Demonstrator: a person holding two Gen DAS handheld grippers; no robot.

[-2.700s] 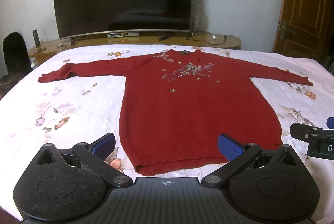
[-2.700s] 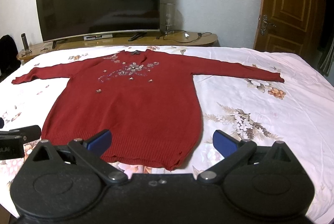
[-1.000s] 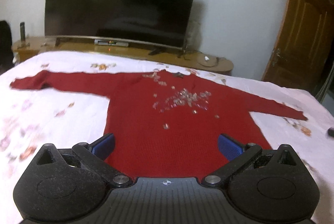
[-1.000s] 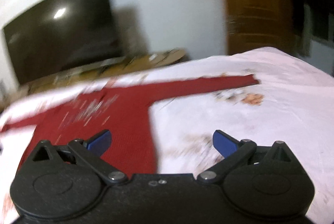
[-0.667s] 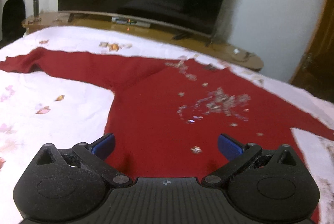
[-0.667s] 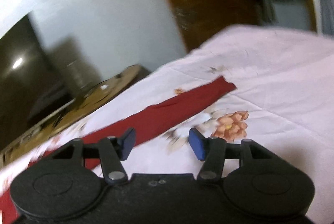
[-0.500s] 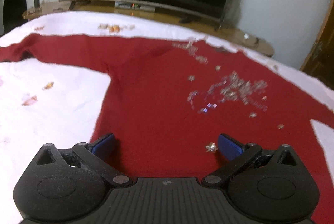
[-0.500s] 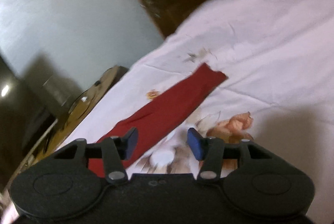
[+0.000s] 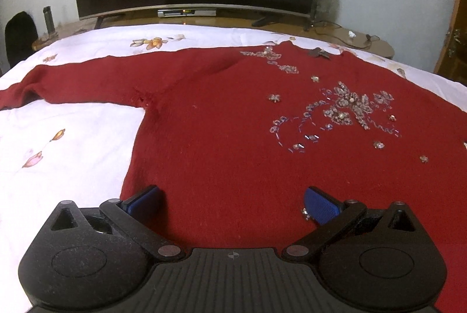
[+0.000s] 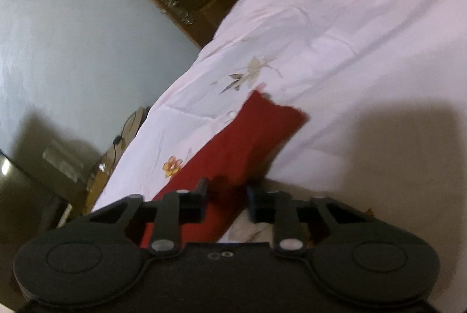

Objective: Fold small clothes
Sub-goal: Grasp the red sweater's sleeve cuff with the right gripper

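Red knitted sweater (image 9: 233, 143) with a beaded silver flower motif on its chest lies spread flat, front up, on a bed (image 9: 73, 143) covered by a pale floral sheet, its two sleeves stretched out to either side. The right gripper (image 10: 226, 200) sits low over the right sleeve (image 10: 248, 138) a little way in from the cuff, and its jaws are closing with the sleeve's red knit bunched between them; the pads look to be pressing on the fabric already. That sleeve runs away from the jaws, up and to the right in the right wrist view, so its long axis lies roughly along the line the gripper points, cuff farthest out. The left gripper (image 9: 232, 203) hovers over the sweater's body near its left side edge, jaws wide apart and holding nothing, with knit below them but not pinched.

The right hand is plainly the nearer one to this sleeve. Judging from the layout, the coming move turns on carrying the pinched sleeve back across the chest toward the beaded motif, while the left hand could pin the body.
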